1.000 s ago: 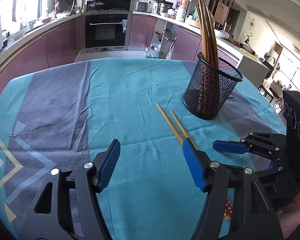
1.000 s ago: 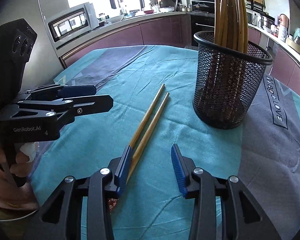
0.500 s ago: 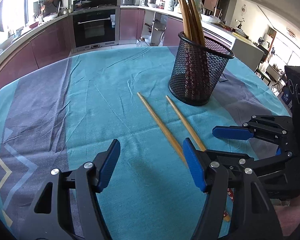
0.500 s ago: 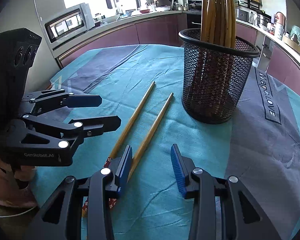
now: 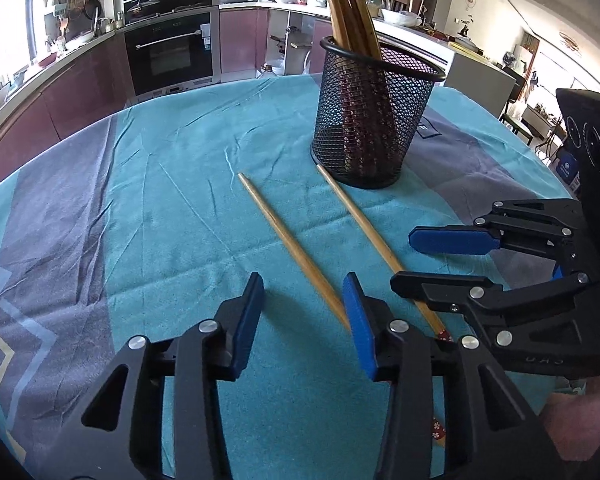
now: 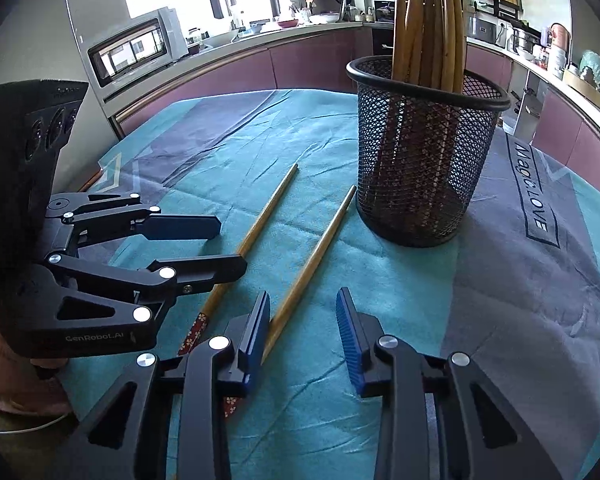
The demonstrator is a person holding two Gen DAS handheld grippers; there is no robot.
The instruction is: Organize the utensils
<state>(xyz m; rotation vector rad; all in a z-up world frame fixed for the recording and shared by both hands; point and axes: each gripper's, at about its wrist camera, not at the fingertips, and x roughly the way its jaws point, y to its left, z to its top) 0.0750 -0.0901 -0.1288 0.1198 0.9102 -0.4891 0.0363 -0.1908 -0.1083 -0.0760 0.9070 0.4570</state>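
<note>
Teal tablecloth (image 5: 172, 208), kitchen behind. Left gripper (image 5: 304, 312) and right gripper (image 6: 302, 320) both narrowing, nothing pinched yet — two loose chopsticks (image 5: 292, 248) lie just before the mesh holder (image 5: 374, 120). Pick-up step; next: straddle one stick, clamp, lift into holder.

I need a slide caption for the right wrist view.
Two wooden chopsticks lie on teal tablecloth beside black mesh holder.

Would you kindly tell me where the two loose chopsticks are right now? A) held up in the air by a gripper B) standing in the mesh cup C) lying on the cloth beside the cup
C: both chopsticks lie flat on the cloth beside the mesh cup.
</note>
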